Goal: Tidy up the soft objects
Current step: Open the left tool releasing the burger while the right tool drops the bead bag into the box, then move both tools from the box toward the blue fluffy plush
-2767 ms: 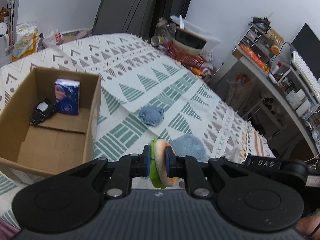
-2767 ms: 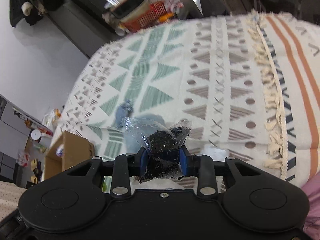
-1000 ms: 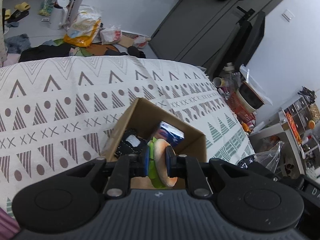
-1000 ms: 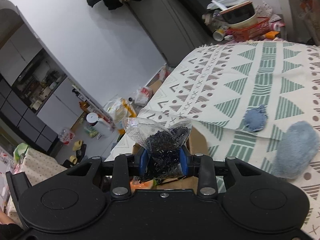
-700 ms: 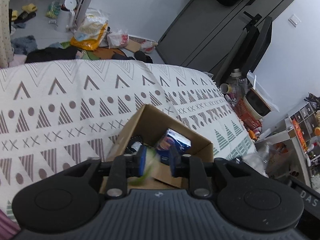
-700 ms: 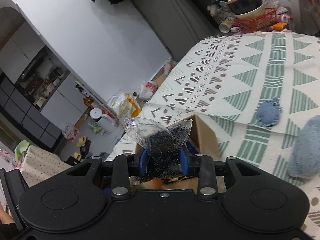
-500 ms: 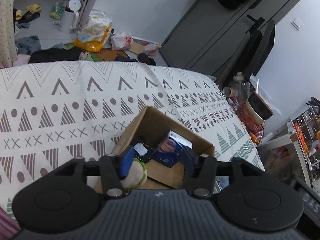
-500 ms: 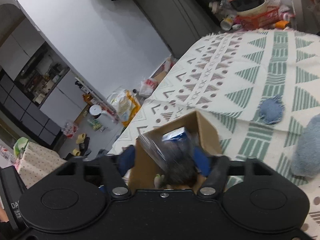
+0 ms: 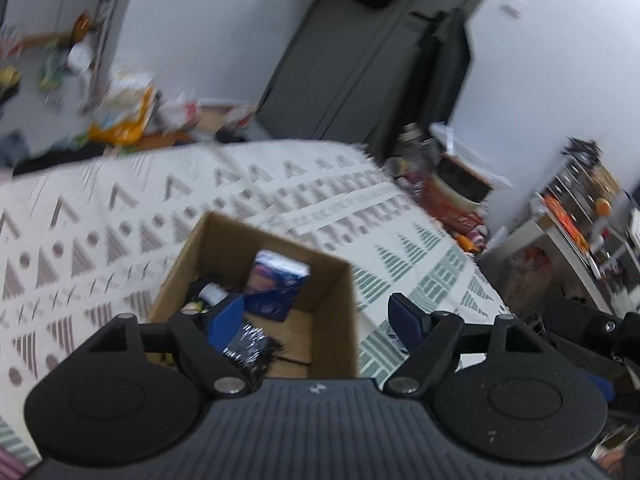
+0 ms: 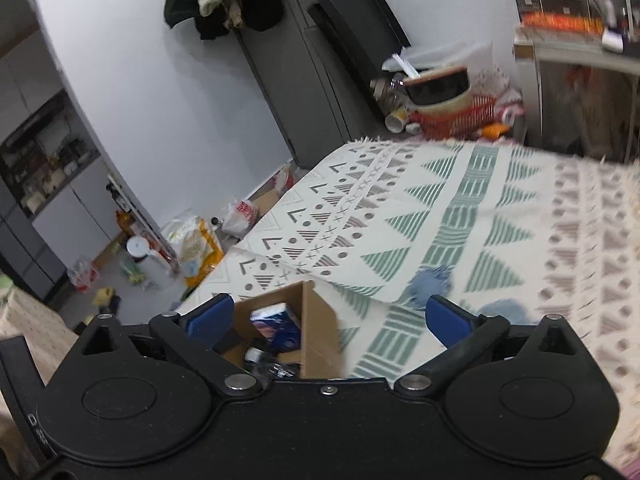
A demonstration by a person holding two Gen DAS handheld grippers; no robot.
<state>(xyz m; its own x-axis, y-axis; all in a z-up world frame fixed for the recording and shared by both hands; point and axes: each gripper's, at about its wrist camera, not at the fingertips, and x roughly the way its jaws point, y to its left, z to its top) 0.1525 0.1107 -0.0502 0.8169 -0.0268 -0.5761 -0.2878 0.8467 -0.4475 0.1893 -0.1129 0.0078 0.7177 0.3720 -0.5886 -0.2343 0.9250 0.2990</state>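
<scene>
Box (image 9: 336, 312) brown, open-topped; blue packet (image 9: 276, 284) inside.

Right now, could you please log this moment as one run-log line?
left gripper: open, empty | right gripper: open, empty | cardboard box: holds bead bag, blue pack | blue pads: on blanket

An open cardboard box (image 9: 336, 312) holds a blue tissue pack (image 9: 276, 286) leaning on its far wall, a clear bag of dark bits (image 9: 250, 346) in front, and probably the burger toy (mostly hidden). Two blue fluffy pads (image 10: 430, 282) lie on the bed beside it.
</scene>
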